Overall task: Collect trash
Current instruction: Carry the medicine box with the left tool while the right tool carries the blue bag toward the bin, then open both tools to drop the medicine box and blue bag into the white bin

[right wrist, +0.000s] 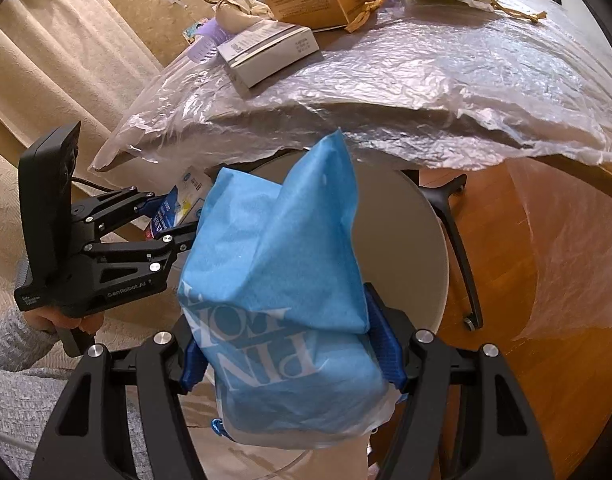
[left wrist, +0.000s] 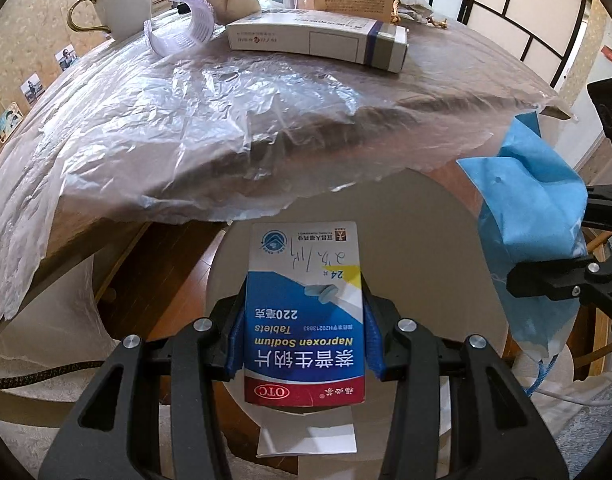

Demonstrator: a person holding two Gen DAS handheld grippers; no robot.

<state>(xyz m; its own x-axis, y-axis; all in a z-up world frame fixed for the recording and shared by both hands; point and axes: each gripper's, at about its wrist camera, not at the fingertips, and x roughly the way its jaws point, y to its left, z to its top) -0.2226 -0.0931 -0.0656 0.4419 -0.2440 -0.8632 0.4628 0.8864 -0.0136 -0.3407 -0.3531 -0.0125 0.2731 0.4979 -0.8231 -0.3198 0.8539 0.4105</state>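
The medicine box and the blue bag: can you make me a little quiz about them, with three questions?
1. True or false: the left gripper is clamped on the blue and white cardboard medicine box.
2. What does the right gripper hold? A) white mug with gold handle B) blue fabric bag with white letters C) grey flat carton
3. Fill in: the grey flat carton lies on the crinkled clear ______ sheet over the table.

Key
1. True.
2. B: the blue fabric bag; the white mug stands on the table.
3. plastic
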